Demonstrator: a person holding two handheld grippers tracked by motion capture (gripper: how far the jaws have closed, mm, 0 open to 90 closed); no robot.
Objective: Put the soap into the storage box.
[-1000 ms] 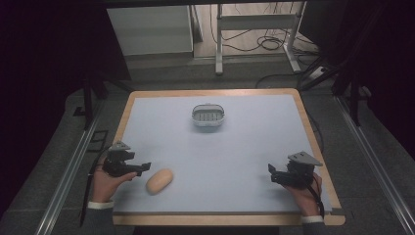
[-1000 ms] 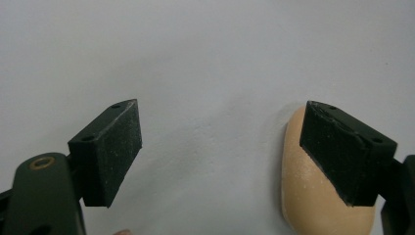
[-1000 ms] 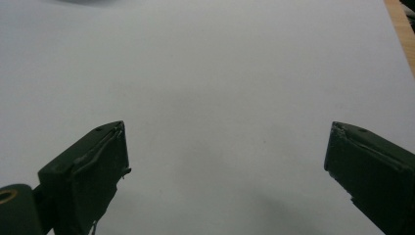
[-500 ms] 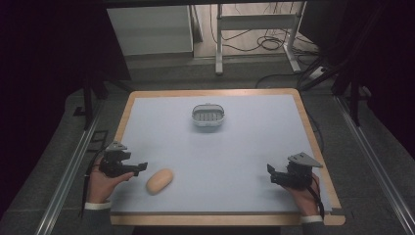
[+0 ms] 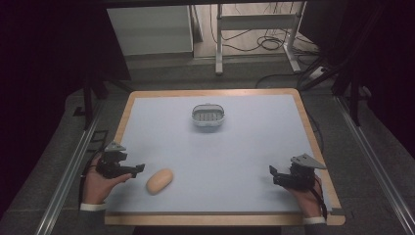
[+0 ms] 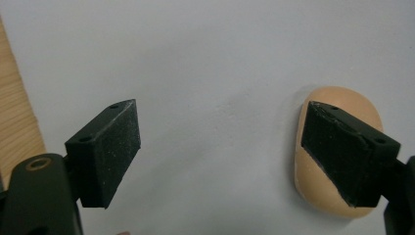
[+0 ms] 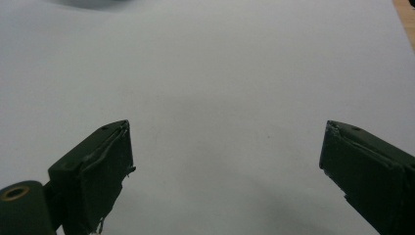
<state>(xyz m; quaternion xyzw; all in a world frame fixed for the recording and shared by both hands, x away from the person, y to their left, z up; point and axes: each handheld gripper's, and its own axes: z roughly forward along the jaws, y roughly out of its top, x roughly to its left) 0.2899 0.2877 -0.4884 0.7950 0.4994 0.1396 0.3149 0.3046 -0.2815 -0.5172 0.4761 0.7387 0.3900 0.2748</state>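
Surface: pale blue-grey top with a light wooden edge, seen from above; grey floor and metal rails on either side. Bread roll: tan, oval, smooth, lying flat near the front left of the surface, well apart from the basket. In the left gripper view the bread roll lies behind the right-hand jaw, which covers part of it; whether the jaw touches it cannot be told. Basket: small, light grey, oval with a slotted floor, standing upright toward the far middle of the surface. Left gripper: black, held in the person's left hand at the front left edge, pointing toward the bread roll and just beside it; jaws spread wide, nothing between them, as the left gripper view shows, with bare surface in the gap. Right gripper: black with a grey three-cornered plate on top, held in the person's right hand at the front right of the surface, pointing inward; jaws wide apart and holding nothing, over bare surface in the right gripper view. The two grippers lie well apart, on opposite sides of the surface.
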